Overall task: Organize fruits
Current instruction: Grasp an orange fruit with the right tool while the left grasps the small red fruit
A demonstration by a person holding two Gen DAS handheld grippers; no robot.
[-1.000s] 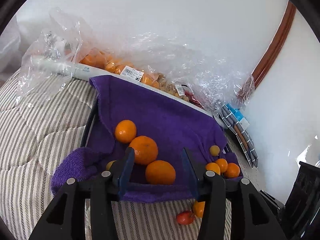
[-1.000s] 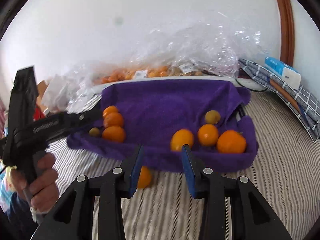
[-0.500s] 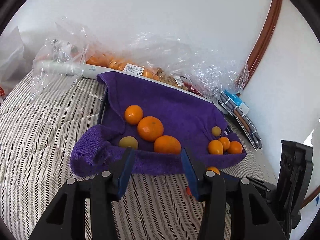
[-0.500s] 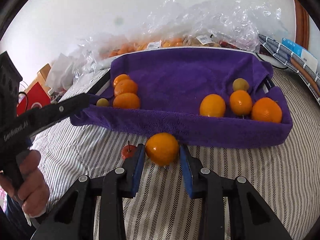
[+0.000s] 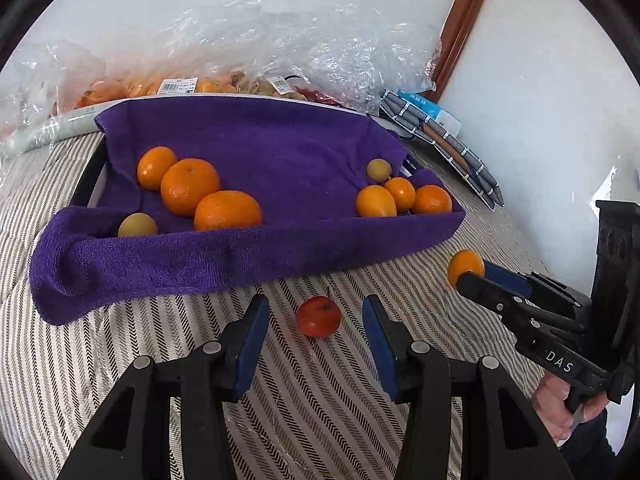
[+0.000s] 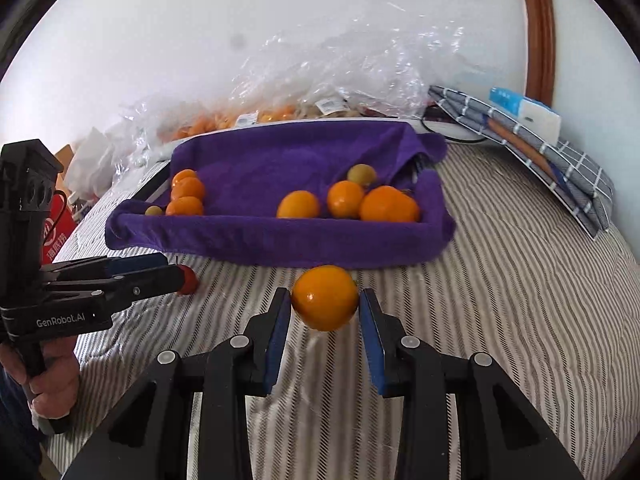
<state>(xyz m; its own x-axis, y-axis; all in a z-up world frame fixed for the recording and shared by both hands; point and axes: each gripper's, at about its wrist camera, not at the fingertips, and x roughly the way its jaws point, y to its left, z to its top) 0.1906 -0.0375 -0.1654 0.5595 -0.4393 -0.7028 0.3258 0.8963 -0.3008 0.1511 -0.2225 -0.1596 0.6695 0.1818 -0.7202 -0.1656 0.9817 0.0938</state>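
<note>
A tray lined with a purple towel [image 5: 248, 148] holds oranges and two small green-yellow fruits, grouped left and right; it also shows in the right wrist view [image 6: 280, 236]. My left gripper [image 5: 314, 322] is open around a small red fruit [image 5: 319, 317] lying on the striped bedding before the tray. My right gripper [image 6: 323, 306] is shut on a loose orange [image 6: 325, 297] and holds it just above the bedding in front of the tray. That orange also shows in the left wrist view [image 5: 465, 267], and the red fruit in the right wrist view [image 6: 188, 280].
Clear plastic bags [image 5: 256, 52] with more fruit lie behind the tray against the white wall. A folded checked cloth [image 6: 532, 148] with a blue-white box [image 6: 524, 110] lies at the back right. A red box [image 6: 56, 232] is at the left.
My left gripper has drawn back from the tray and come down around the red fruit. My right gripper has closed on the loose orange and lifted it slightly.
</note>
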